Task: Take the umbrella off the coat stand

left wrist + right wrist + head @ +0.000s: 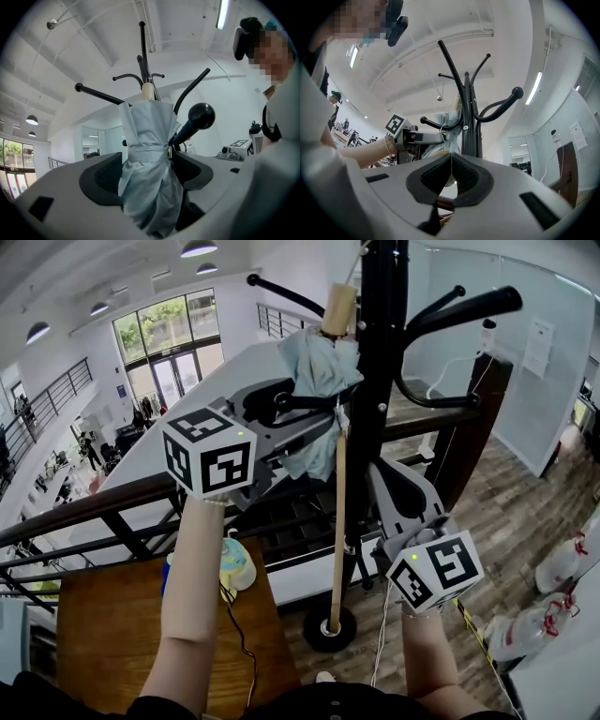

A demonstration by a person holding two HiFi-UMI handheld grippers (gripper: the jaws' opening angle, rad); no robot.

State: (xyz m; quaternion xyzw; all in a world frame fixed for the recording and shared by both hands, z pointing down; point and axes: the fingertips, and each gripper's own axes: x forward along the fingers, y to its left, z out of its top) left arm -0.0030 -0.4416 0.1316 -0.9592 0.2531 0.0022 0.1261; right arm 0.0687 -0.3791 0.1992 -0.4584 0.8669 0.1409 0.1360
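Observation:
A folded pale-blue umbrella (319, 371) with a wooden tip and a long wooden shaft (337, 521) hangs against the black coat stand (382, 352). My left gripper (302, 416) reaches in from the left and is shut on the cloth just below its strap. In the left gripper view the umbrella (149, 154) fills the gap between the jaws of that gripper (150, 180), beside a black hook knob (200, 116). My right gripper (364, 486) sits lower, by the pole. In the right gripper view that gripper (451, 171) is shut, with a thin strip of the wooden shaft (451, 165) between the pads.
Curved black hooks (464, 307) stick out around the umbrella's top. A dark railing (94, 504) runs behind the stand. A wooden table (103, 634) with a pale round object (236, 563) is at lower left. White bags (562, 568) lie on the floor to the right.

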